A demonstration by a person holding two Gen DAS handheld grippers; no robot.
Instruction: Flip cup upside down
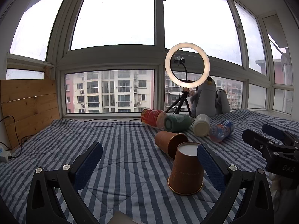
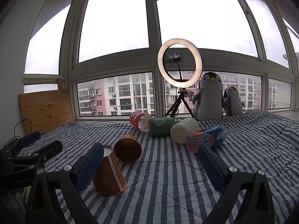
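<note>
A brown paper cup [image 1: 186, 169] stands upside down on the striped bedspread, white base up, just inside my left gripper's right finger. It also shows in the right wrist view [image 2: 109, 175], beside my right gripper's left finger. A second brown paper cup [image 1: 171, 143] lies on its side behind it, its mouth toward me; it shows in the right wrist view too [image 2: 128, 148]. My left gripper [image 1: 149, 160] is open and holds nothing. My right gripper [image 2: 150, 161] is open and holds nothing; it shows at the right edge of the left wrist view [image 1: 269, 140].
Several containers lie on their sides further back: a red bottle [image 1: 153, 116], a green can [image 1: 177, 123], a white cup [image 1: 201, 125] and a blue-orange bottle [image 1: 222, 130]. A ring light on a tripod [image 1: 186, 65] and two plush penguins [image 2: 209, 97] stand by the window. A wooden board [image 1: 29, 106] leans at left.
</note>
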